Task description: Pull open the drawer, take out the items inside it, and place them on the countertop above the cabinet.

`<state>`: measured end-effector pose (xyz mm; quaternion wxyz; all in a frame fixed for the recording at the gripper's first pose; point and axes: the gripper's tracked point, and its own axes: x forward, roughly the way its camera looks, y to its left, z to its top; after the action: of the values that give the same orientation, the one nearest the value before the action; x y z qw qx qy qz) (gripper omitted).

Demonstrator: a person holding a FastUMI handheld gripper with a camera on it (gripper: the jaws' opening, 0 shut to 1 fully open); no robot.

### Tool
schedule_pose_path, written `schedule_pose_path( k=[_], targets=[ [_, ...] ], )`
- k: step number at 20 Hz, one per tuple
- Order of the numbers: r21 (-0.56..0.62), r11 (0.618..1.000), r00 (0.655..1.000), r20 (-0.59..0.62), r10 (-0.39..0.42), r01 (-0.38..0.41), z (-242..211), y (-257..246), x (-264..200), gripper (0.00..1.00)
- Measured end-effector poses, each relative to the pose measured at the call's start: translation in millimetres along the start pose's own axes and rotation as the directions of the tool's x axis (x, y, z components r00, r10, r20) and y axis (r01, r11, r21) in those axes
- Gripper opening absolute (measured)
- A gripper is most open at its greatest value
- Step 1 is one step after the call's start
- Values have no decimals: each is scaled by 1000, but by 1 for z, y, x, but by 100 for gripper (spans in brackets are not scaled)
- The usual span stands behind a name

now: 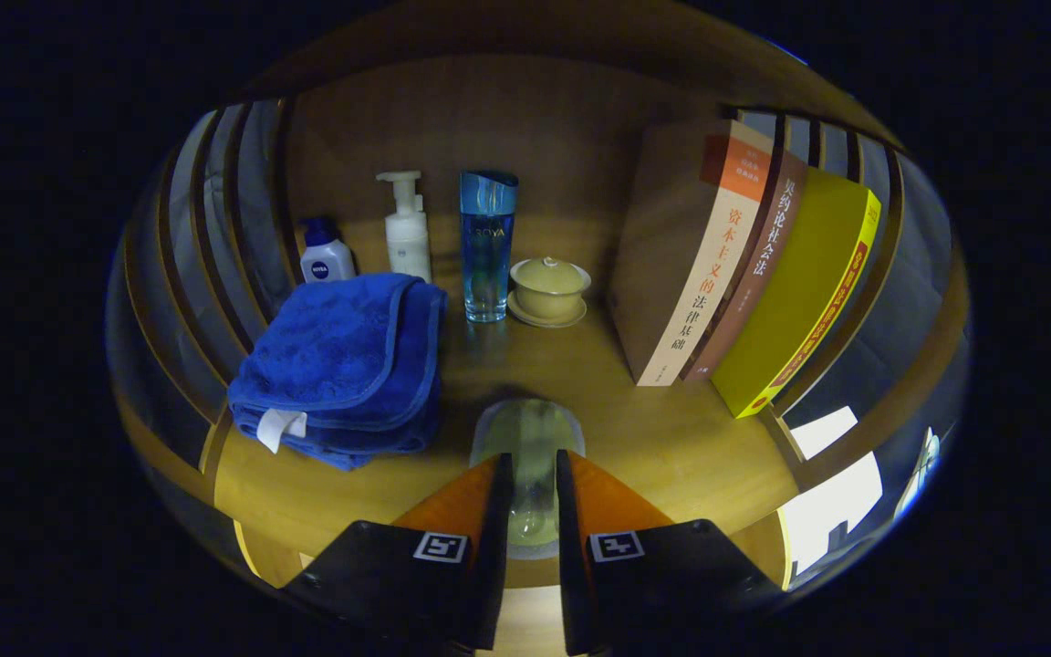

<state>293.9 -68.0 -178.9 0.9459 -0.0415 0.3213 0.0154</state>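
A clear glass stands upright between the two fingers of the tool, its rim rising just ahead of the fingertips and its base showing low in the narrow gap between them. The fingers are drawn close on either side of the glass and appear to pinch it, though the actual contact on each side is hard to make out. The glass sits over the near part of the wooden counter, close to its front edge. Just left of the tool lies a folded blue towel with a white tag at its near corner. Beyond the glass, toward the wooden back panel, stand a small blue-capped lotion bottle, a white pump bottle, a tall blue transparent bottle and a pale lidded cup on a saucer, all upright and well apart from the tool. To the right, three books lean together with spines facing out, resting against a slatted side.
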Motion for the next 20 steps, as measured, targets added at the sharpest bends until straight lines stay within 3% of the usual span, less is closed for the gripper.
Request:
schedule_pose_path(
  k=[4, 7, 9, 16, 20],
  targets=[
    [20, 1000, 998, 66, 11, -13, 11, 6, -19, 52],
    [25, 1000, 994, 105, 10, -13, 10, 8, -40, 81],
    [0, 1000, 987, 160, -8, 9, 15, 3, -55, 95],
    [76, 996, 951, 308, 12, -37, 15, 14, -134, 98],
    [64, 997, 938, 347, 15, -40, -12, 16, -175, 98]
  ],
)
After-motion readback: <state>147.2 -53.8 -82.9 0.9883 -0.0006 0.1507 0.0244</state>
